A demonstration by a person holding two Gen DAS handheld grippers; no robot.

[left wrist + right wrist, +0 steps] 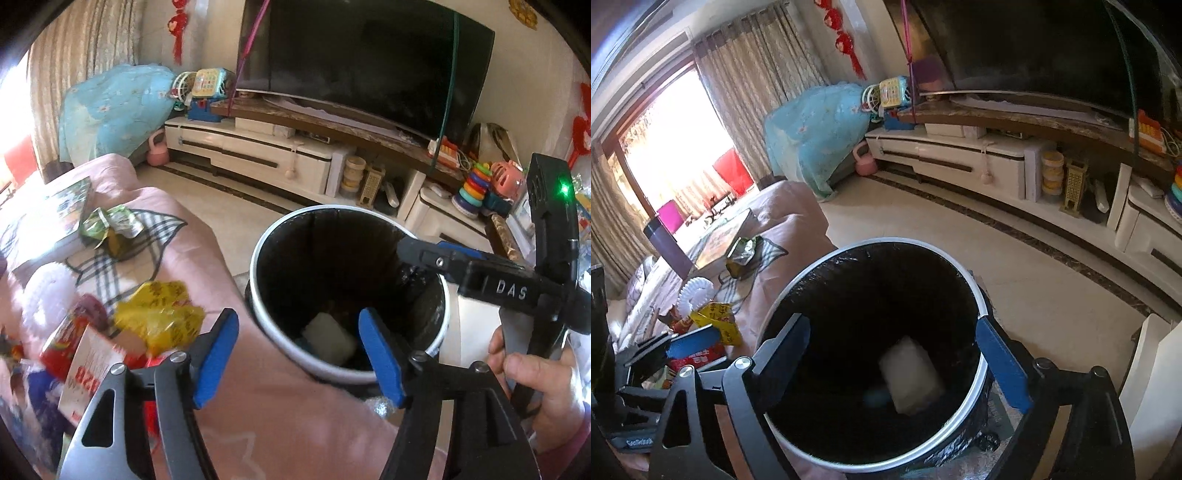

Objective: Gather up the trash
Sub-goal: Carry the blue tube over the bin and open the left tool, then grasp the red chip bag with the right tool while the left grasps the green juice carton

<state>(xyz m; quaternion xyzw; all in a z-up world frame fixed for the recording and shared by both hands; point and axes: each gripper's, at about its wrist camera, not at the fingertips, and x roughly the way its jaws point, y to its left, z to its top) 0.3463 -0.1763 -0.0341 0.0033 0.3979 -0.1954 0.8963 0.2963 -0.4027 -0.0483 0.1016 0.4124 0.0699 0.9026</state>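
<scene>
A round trash bin (254, 269) with a white rim and black liner stands beside a pink-covered sofa. My left gripper (299, 356) hangs open over the bin's near rim, nothing between its blue pads. My right gripper (897, 350) is open wide above the bin mouth (979, 295), also empty; one of its fingers (436, 258) reaches over the rim from the right. A white packet (910, 376), blurred, is inside the bin (328, 343). On the sofa lie a yellow wrapper (162, 317), a green wrapper (110, 229) and red packaging (70, 350).
A book (62, 210) rests on the sofa cover (258, 413). Beyond the tiled floor (221, 210) runs a low white TV cabinet (258, 155) under a large TV (362, 59), with toys (476, 184) at its right end. A hand (535, 376) holds the right gripper.
</scene>
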